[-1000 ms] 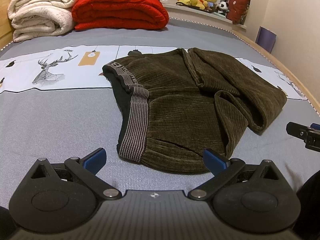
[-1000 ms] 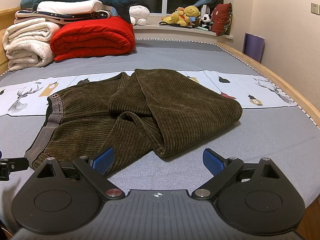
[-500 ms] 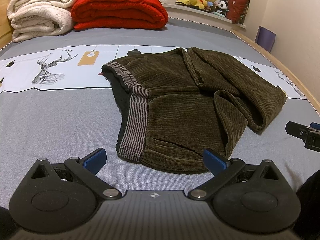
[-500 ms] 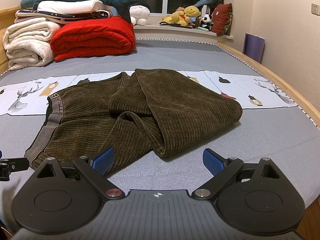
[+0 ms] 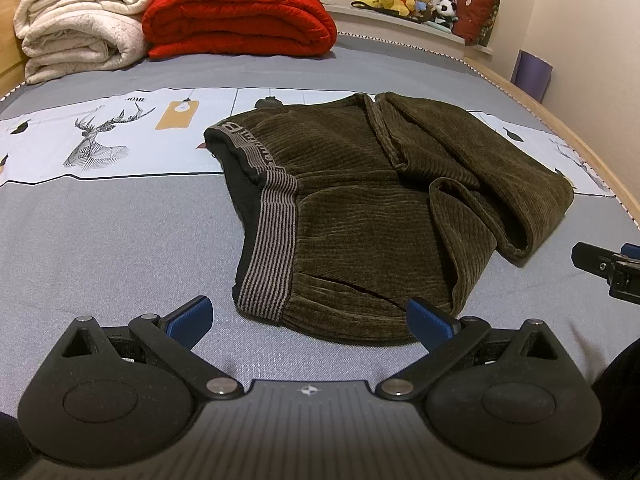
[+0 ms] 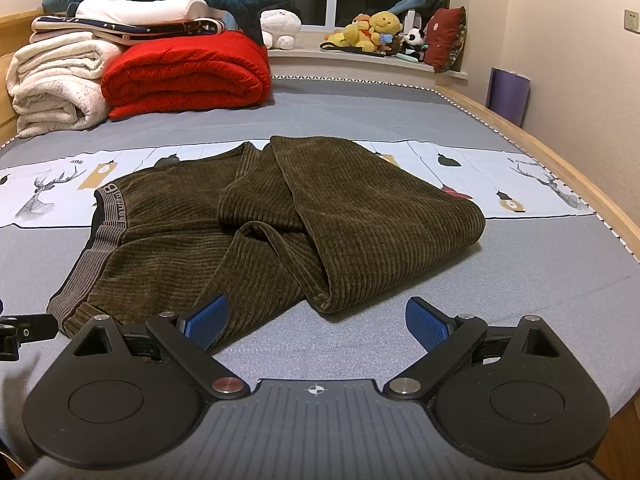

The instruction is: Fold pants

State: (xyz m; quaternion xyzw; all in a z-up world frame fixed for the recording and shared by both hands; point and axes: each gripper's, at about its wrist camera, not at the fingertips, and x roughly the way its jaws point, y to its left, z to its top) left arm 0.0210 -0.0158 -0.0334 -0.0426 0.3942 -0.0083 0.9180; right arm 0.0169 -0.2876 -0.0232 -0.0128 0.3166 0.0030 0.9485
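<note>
Dark olive corduroy pants (image 5: 360,216) (image 6: 280,232) lie on the grey bed, folded over so the legs rest on the seat. Their striped grey waistband (image 5: 272,248) (image 6: 88,264) faces left. My left gripper (image 5: 308,318) hovers open just in front of the waistband corner and near hem, its blue pads holding nothing. My right gripper (image 6: 316,318) is open too, low over the sheet before the folded leg end (image 6: 328,300). The right gripper's tip (image 5: 608,268) shows at the right edge of the left wrist view.
A red quilt (image 6: 188,76) and white blankets (image 6: 52,92) are stacked at the head of the bed (image 6: 520,288). Plush toys (image 6: 372,32) line the windowsill. The bed's wooden rail (image 6: 560,176) and the wall run along the right. Grey sheet surrounds the pants.
</note>
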